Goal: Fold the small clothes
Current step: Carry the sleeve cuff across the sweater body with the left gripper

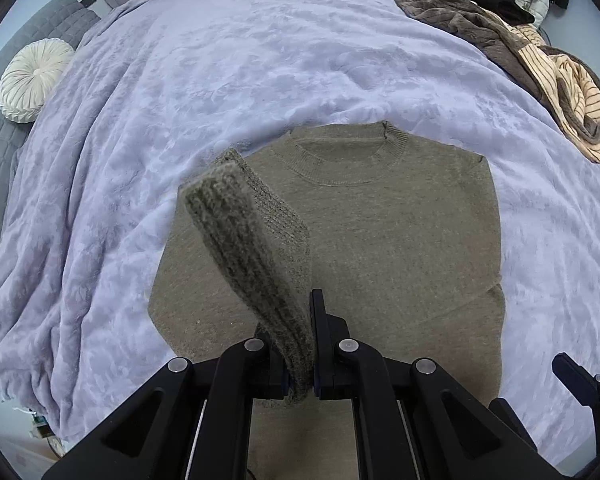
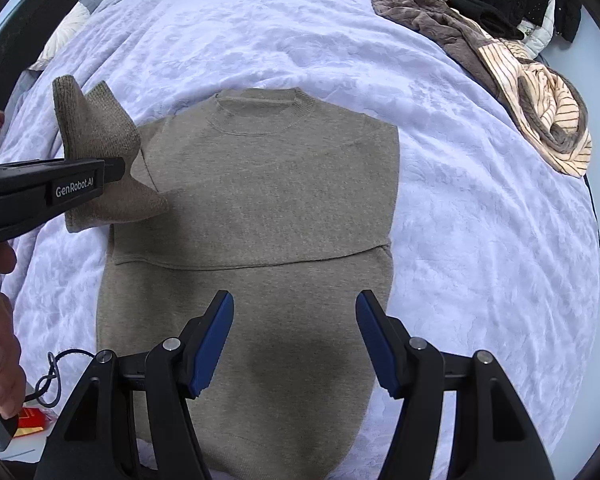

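A taupe knit sweater (image 2: 268, 184) lies flat, collar away from me, on a lavender blanket (image 2: 300, 40). Its right sleeve is folded across the body. My left gripper (image 1: 306, 344) is shut on the cuff of the left sleeve (image 1: 236, 224) and holds it lifted above the sweater (image 1: 380, 240). The same gripper (image 2: 112, 170) shows from the side in the right wrist view, with the sleeve (image 2: 100, 136) raised at the sweater's left edge. My right gripper (image 2: 294, 332) is open and empty, hovering over the sweater's lower half.
A pile of brown, striped cream and black clothes (image 2: 500, 48) lies at the bed's far right and also shows in the left wrist view (image 1: 520, 40). A round white cushion (image 1: 32, 80) rests on a grey quilted seat (image 1: 4, 140) at left.
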`<state>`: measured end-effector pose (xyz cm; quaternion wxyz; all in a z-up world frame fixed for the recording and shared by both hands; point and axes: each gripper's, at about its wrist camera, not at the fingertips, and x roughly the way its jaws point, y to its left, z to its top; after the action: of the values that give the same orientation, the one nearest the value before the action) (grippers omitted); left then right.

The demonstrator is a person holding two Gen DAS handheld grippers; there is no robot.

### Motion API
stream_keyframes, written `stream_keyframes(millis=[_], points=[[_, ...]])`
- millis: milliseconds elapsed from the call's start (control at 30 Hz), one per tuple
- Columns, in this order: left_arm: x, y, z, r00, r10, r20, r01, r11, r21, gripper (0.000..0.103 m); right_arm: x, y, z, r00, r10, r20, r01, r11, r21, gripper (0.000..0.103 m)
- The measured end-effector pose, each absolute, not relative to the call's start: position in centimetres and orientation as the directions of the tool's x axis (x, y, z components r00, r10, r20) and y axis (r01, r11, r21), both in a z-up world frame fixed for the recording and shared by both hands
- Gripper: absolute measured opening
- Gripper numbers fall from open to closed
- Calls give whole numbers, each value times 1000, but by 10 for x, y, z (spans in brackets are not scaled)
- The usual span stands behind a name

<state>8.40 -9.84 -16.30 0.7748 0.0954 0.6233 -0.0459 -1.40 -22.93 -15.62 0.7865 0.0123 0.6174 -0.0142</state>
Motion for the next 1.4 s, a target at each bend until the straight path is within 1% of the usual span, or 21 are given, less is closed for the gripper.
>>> stream_keyframes(millis=[67, 133, 267, 533, 733, 867, 1000, 1067, 1133, 1200, 1267, 1333, 1400], points=[[86, -108, -161, 222, 27, -975, 189, 979, 70, 8, -15, -236, -158, 235, -13, -972, 46, 999, -2, 67], [89, -112, -156, 233, -34, -972, 162, 987, 4, 8, -15, -242, -161, 229, -14, -973, 53, 999, -2, 67], [94, -124, -150, 246, -98, -964, 114, 991, -71, 8, -17, -254, -169, 208, -9, -978, 75, 997, 6, 67], [96, -177, -178, 184, -99, -978, 220, 974, -57, 8, -21, -273, -185, 173, -1, -985, 109, 994, 18, 67], [97, -198, -205, 124, -113, -986, 247, 966, -79, 8, -24, -288, -198, 153, 11, -988, 147, 989, 33, 67], [89, -211, -213, 103, -117, -988, 287, 954, -83, 8, -29, -296, -208, 143, 28, -989, 173, 983, 52, 67], [75, -218, -189, 173, -161, -972, 335, 938, -96, 8, -34, -306, -216, 130, 38, -991, 198, 978, 63, 67], [70, -217, -169, 251, -179, -951, 347, 934, -84, 8, -37, -310, -219, 125, 40, -991, 207, 976, 65, 67], [70, -210, -156, 325, -190, -926, 326, 942, -79, 8, -38, -313, -221, 124, 43, -991, 217, 974, 69, 67], [72, -205, -157, 370, -174, -913, 288, 955, -66, 8, -38, -316, -224, 119, 48, -992, 223, 972, 74, 67], [75, -204, -177, 316, -161, -935, 271, 960, -74, 8, -39, -318, -227, 110, 53, -992, 227, 971, 77, 67], [75, -207, -214, 169, -138, -976, 265, 960, -90, 8, -40, -320, -229, 100, 53, -994, 227, 971, 75, 67], [75, -205, -241, 55, -143, -988, 239, 963, -126, 8, -42, -322, -232, 92, 50, -994, 228, 971, 70, 67]])
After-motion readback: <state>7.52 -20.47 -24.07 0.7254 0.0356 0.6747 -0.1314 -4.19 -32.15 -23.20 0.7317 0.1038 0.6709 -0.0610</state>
